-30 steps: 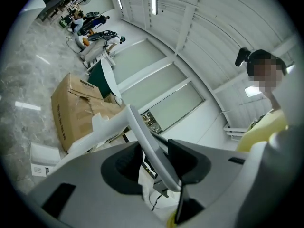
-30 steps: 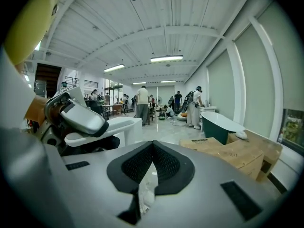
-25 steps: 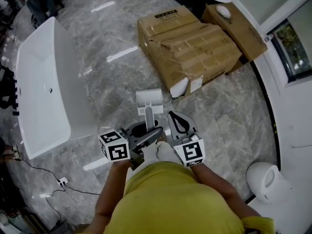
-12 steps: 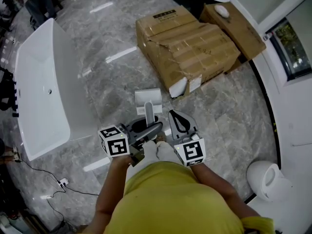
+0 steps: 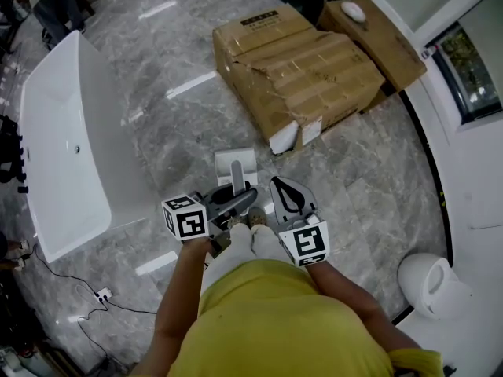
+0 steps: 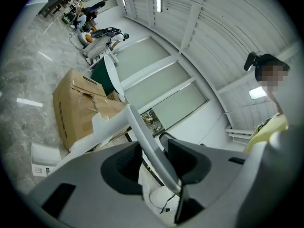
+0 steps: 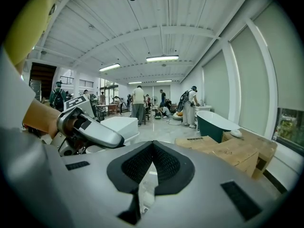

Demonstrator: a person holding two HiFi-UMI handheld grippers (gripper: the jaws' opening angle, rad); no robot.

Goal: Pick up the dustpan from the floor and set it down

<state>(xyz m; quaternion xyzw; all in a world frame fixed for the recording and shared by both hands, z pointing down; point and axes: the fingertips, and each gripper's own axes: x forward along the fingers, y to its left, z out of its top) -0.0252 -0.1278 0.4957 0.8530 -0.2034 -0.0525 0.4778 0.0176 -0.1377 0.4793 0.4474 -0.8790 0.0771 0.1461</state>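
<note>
1. The dustpan [image 5: 235,163] is in the middle of the head view, just above your two grippers. I cannot tell if it touches the floor [image 5: 354,179].
2. Your left gripper [image 5: 240,201] pinches its long handle [image 6: 153,148]. Your right gripper [image 5: 281,188] has its jaws pressed together, with nothing in them.
3. I think the dustpan is light, stiff plastic and a bit smooth, so it could swing or slip. The handle is the best place to hold, close to the pan.
4. Count: one dustpan, two grippers, two cardboard boxes [image 5: 295,69] at the top, one white bathtub [image 5: 55,148] at the left, and one toilet [image 5: 432,285] at the lower right.
</note>
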